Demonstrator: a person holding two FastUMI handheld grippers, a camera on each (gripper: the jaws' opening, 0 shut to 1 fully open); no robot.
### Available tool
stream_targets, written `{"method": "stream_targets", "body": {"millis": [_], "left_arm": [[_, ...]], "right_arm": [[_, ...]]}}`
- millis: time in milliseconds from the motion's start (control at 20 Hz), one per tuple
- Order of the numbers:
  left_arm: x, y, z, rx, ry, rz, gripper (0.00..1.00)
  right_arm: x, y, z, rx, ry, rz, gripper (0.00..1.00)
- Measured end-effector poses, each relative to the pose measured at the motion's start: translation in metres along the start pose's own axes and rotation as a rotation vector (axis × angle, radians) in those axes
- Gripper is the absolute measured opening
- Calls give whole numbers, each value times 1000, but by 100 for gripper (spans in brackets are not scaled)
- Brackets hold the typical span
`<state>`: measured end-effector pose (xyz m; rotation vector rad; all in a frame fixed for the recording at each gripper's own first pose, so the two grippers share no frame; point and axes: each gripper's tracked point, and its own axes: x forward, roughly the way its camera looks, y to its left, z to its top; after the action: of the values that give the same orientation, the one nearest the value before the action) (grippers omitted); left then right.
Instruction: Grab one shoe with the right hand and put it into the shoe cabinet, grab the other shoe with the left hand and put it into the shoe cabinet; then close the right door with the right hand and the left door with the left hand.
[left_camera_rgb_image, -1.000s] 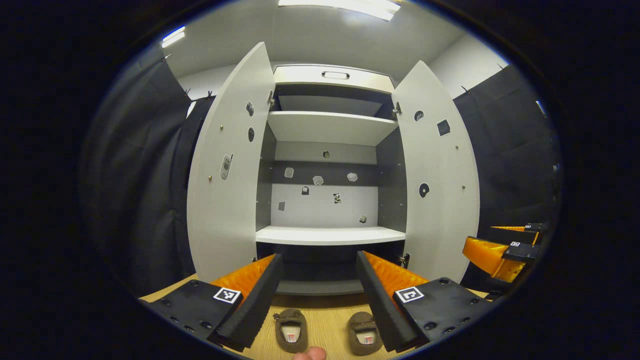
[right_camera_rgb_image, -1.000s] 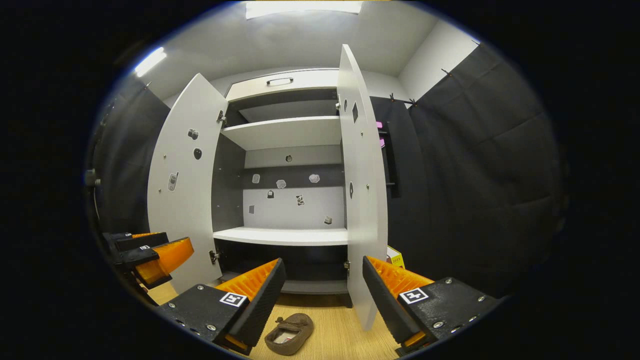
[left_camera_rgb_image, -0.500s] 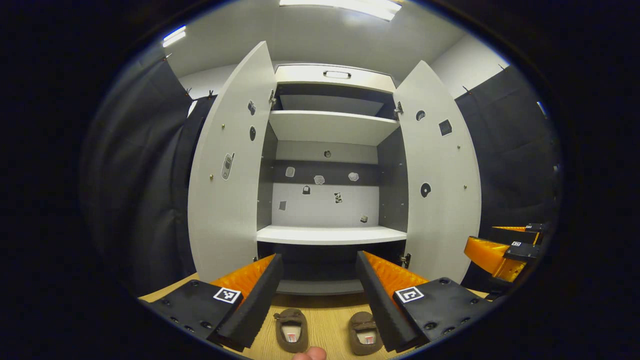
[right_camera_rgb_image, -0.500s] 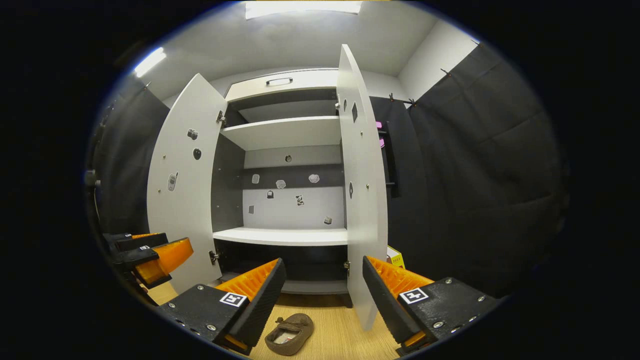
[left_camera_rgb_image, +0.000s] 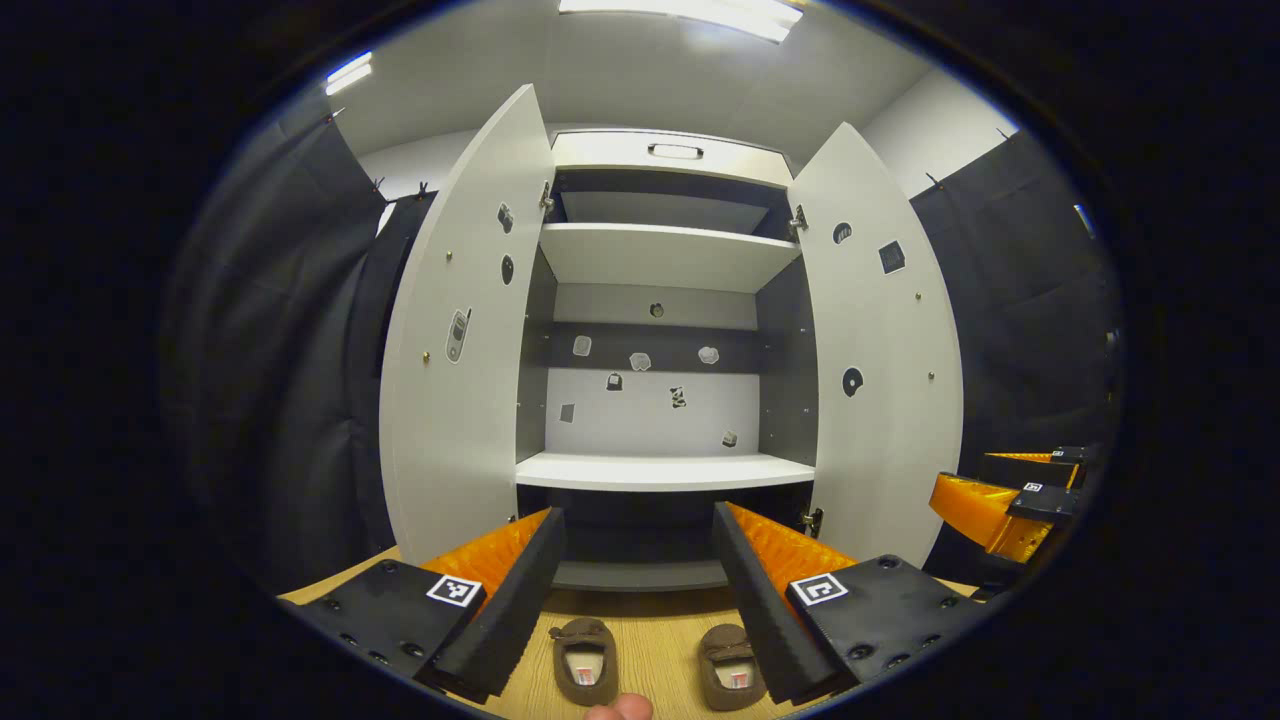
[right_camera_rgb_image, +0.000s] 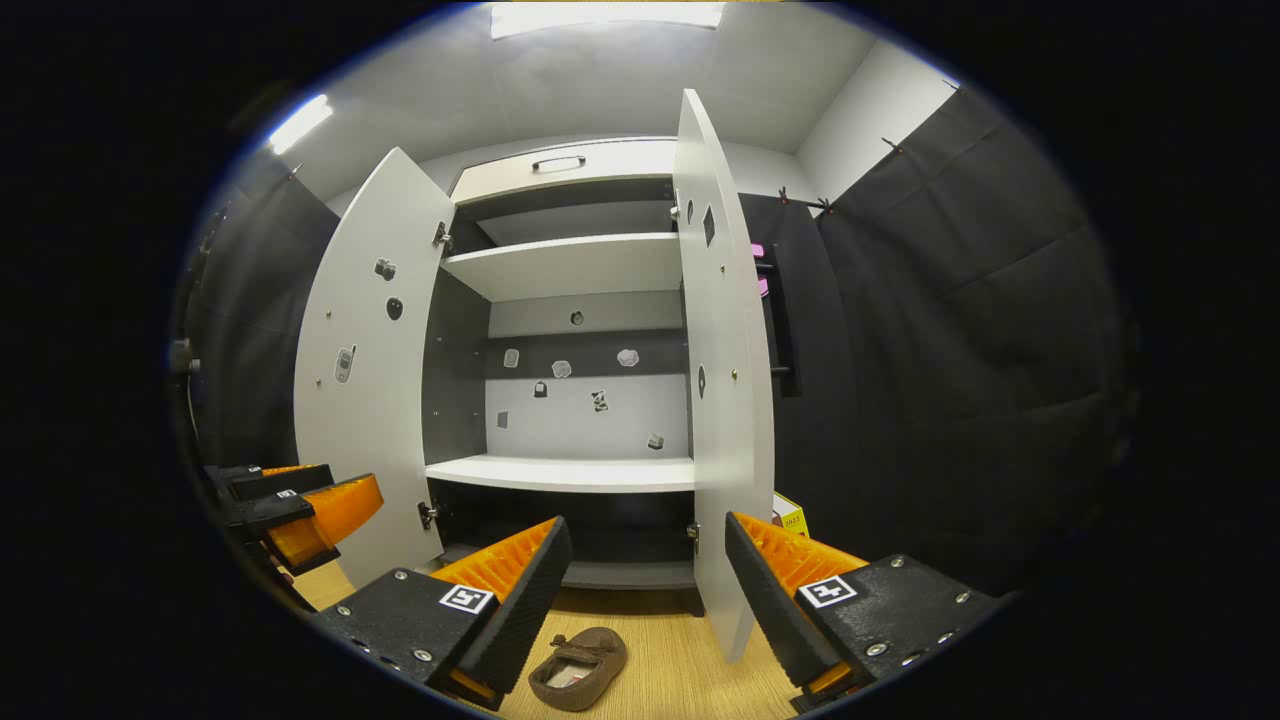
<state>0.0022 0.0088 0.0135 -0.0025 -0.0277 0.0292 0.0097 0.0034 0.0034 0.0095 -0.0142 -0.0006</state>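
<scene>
Two small brown shoes lie side by side on the wooden floor in the left gripper view, the left shoe (left_camera_rgb_image: 584, 671) and the right shoe (left_camera_rgb_image: 731, 678), both below my open left gripper (left_camera_rgb_image: 638, 570). The right gripper view shows one brown shoe (right_camera_rgb_image: 578, 667) lying on the floor under my open right gripper (right_camera_rgb_image: 645, 585). The white shoe cabinet (left_camera_rgb_image: 660, 470) stands ahead with its left door (left_camera_rgb_image: 455, 400) and right door (left_camera_rgb_image: 885, 400) swung open. Its shelves hold nothing. The right gripper (left_camera_rgb_image: 1005, 500) also shows at the far right of the left gripper view.
A fingertip (left_camera_rgb_image: 620, 709) pokes in at the bottom edge of the left gripper view. The right door's edge (right_camera_rgb_image: 725, 400) stands close in front of my right gripper. A small yellow box (right_camera_rgb_image: 792, 517) sits on the floor behind that door. Black cloth walls flank the cabinet.
</scene>
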Motion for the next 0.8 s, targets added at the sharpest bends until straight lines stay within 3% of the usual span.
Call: {"method": "stream_targets", "body": {"millis": [200, 350, 600, 800], "left_arm": [[-2, 2, 1, 4, 2, 4, 93], [-5, 8, 2, 7, 0, 23, 96], [-12, 25, -2, 0, 5, 71, 96], [-18, 41, -2, -2, 3, 114, 96]], "right_arm": [[7, 6, -11, -2, 29, 15, 95], [23, 16, -36, -30, 83, 46, 95], [53, 42, -138, -31, 304, 112, 95], [61, 58, -239, 2, 548, 151, 95]]}}
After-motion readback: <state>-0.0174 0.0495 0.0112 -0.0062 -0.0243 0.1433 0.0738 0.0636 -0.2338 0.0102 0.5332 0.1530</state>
